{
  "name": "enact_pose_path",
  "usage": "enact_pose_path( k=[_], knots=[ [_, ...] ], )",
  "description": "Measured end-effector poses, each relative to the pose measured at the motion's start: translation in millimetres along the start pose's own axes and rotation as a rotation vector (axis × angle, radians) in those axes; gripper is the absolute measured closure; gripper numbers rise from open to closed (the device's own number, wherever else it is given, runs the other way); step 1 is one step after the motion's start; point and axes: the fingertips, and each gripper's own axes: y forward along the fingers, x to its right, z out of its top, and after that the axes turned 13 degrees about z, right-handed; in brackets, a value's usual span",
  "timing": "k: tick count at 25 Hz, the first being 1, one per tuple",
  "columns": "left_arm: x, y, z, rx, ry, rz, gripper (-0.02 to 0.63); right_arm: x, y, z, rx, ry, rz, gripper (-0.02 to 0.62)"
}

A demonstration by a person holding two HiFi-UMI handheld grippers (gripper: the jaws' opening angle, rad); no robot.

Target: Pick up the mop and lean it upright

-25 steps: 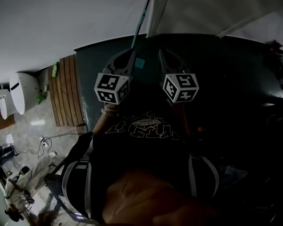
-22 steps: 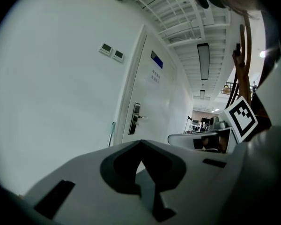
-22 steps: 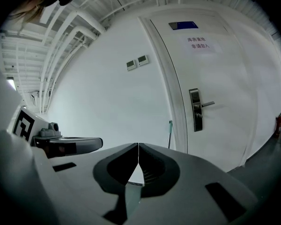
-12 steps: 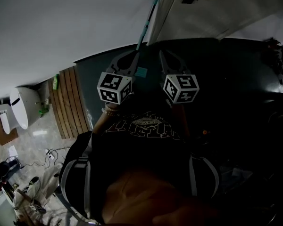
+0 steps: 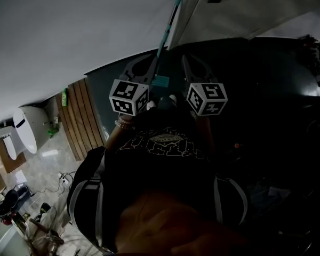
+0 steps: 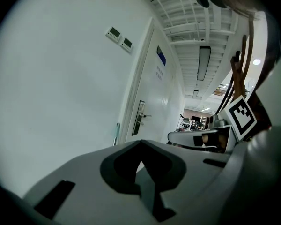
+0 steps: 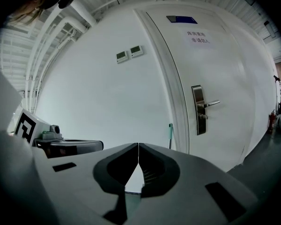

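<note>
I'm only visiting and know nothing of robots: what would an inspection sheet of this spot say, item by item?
Surface: dark floor; pale tiles at the left.
Job's things: teal mop handle upright against the white wall beside the door frame; mop head not seen.
Clutter: wooden slats, white fixture.
Grippers: left hand-held gripper shut, empty; right hand-held gripper shut, empty.
Cables: wires on the tiles.
Surroundings: white door with lever handle; two wall panels.

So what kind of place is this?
Probably a hallway in an office or workshop building: a white door with a metal handle, two small wall panels beside it, and a long ceiling light running down the passage.
</note>
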Motion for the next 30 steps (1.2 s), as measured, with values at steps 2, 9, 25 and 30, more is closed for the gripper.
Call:
enact_pose_path(
  k=[2,9,25,30],
  knots=[
    [-3,9,1,-0.008,-0.005,0.0,0.56,7,6,2,-0.006,0.003,-0.001,0.575],
    [-8,47,16,0.0,-0.017,0.022,0.56,39,33,19,-0.032,-0.003,0.033,0.575],
    [-2,153,50,-0.003,-0.012,0.078,0.56,127,70,59,-0.05,-0.016,0.098,0.575],
    [-3,177,54,-0.002,-0.007,0.112,0.56,145,75,67,-0.051,-0.024,0.127,0.575]
  ],
)
